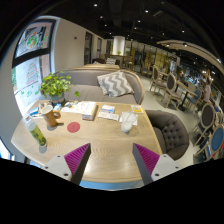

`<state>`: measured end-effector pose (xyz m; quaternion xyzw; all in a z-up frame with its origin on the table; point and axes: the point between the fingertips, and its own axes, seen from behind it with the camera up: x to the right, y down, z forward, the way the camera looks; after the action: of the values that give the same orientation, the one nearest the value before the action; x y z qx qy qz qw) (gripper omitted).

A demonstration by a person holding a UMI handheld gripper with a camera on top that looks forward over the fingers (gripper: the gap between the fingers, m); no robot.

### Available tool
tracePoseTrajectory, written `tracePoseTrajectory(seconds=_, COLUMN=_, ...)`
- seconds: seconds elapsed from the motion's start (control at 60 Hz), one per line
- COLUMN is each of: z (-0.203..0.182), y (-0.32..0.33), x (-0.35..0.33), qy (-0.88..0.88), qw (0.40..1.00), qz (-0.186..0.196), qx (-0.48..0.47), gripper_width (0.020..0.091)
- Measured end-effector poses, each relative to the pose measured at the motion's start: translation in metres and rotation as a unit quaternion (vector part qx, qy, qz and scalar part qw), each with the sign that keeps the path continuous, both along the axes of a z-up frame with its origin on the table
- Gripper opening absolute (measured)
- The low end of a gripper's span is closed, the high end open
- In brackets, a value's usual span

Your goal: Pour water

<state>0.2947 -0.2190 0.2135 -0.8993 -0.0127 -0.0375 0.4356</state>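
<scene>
Here the gripper (110, 160) hovers above the near edge of a light wooden table (100, 140), its jaws spread wide apart and holding nothing. Toward the table's near left corner stands a green bottle (38, 137), ahead of the left finger. Farther back on the left side sit a potted plant (54, 88) and a red coaster (73, 127). An open book (84, 109) lies near the far edge. A clear glass (127, 122) stands by the right edge, beyond the right finger.
</scene>
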Motion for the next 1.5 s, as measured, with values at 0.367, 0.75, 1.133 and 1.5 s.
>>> tracePoseTrajectory(seconds=0.367, z=-0.031, y=-0.028, x=-0.093, qy=0.016, qw=1.0, qz=0.011, qx=-0.008, gripper_width=0.0853)
tracePoseTrajectory(seconds=0.75, z=-0.073, y=-0.031, x=-0.327, qy=0.064, qw=0.994, qz=0.085, qx=0.016, gripper_width=0.0855)
tracePoseTrajectory(seconds=1.133, z=-0.133, y=0.094, x=-0.399, qy=0.057, qw=0.995, qz=0.041, qx=0.071, gripper_width=0.0841)
tracePoseTrajectory(seconds=1.5, z=-0.143, y=0.118, x=-0.399, qy=0.039, qw=0.996, qz=0.035, qx=0.079, gripper_width=0.0419)
